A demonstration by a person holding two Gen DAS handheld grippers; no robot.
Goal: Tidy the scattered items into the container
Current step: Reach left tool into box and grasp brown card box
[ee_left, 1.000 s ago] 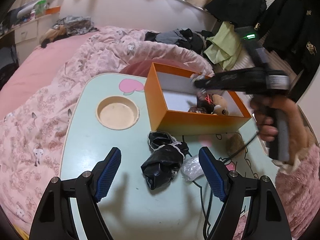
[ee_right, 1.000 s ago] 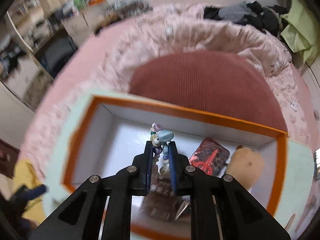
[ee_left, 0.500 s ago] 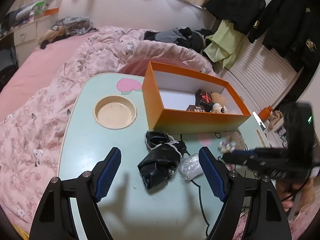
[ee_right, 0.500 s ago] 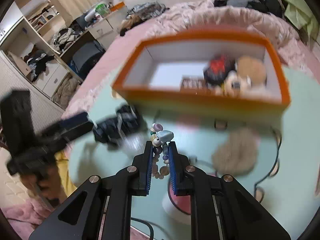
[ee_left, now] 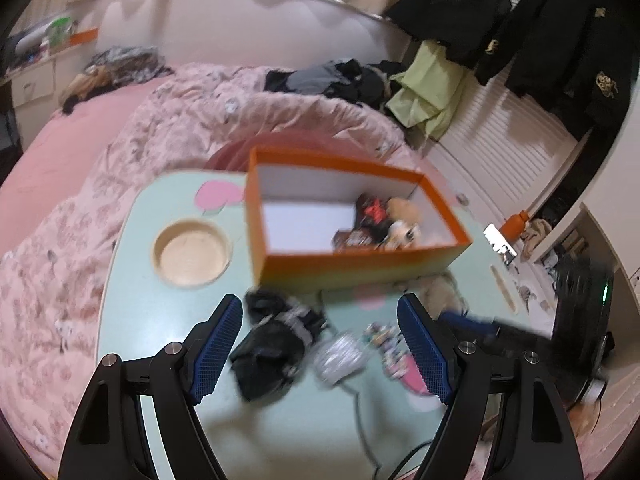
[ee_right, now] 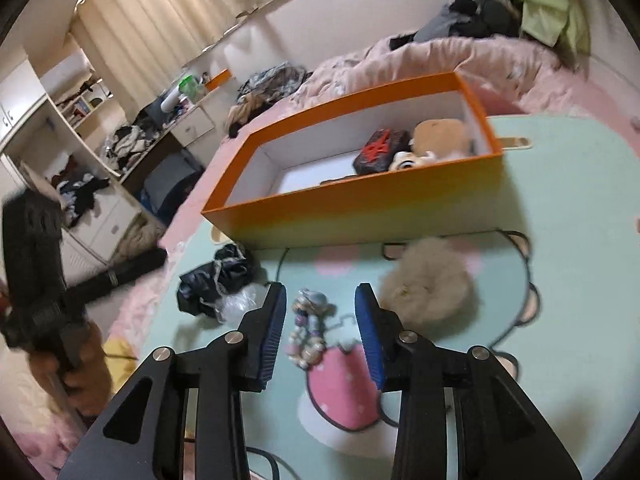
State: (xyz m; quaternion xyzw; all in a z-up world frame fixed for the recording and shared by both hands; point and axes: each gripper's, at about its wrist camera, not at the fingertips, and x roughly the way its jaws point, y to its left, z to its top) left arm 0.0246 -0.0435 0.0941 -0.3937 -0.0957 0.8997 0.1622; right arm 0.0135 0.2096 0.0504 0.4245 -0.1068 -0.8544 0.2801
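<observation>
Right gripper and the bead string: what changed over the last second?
The right gripper carried the bead string from over the orange box back to the table; its jaws have just been opening and released it, lying between them. Left gripper open, black bundle and box contents unchanged.

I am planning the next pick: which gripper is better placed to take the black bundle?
Left. The left gripper stands open, and the black bundle lies on the table just ahead, between its fingers.
</observation>
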